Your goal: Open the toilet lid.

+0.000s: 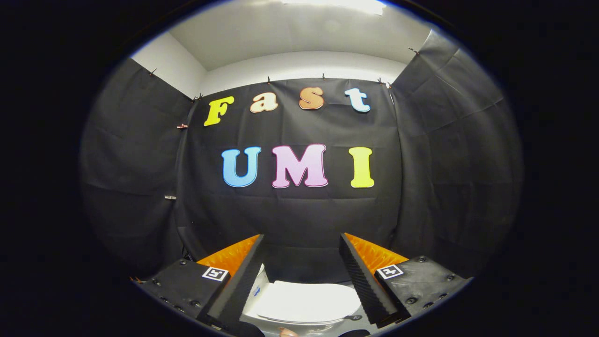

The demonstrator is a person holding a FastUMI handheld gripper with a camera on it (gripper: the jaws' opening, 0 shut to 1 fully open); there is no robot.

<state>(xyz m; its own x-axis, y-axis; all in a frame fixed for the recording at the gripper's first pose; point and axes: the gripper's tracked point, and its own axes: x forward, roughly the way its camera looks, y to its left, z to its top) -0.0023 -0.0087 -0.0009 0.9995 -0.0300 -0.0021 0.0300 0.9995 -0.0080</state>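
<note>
Hovering above a white toilet, a hand-held gripper points toward the black cloth wall of a booth, its two fingers spread wide and holding nothing. The toilet sits low between and just below the fingers, close to the foot of the cloth. Its lid lies flat and closed over the bowl, a broad pale oval seen from above, so what the bowl holds cannot be told. A small blue mark shows on the white body just left of the lid, too small to read. Each finger mount carries one square black-and-white marker, two in all: one on the left, one on the right. Neither finger touches the lid. Several small clips pin the cloth along its upper edge and left seam, and above them run a white wall and a pale ceiling with one bright light at the top.
</note>
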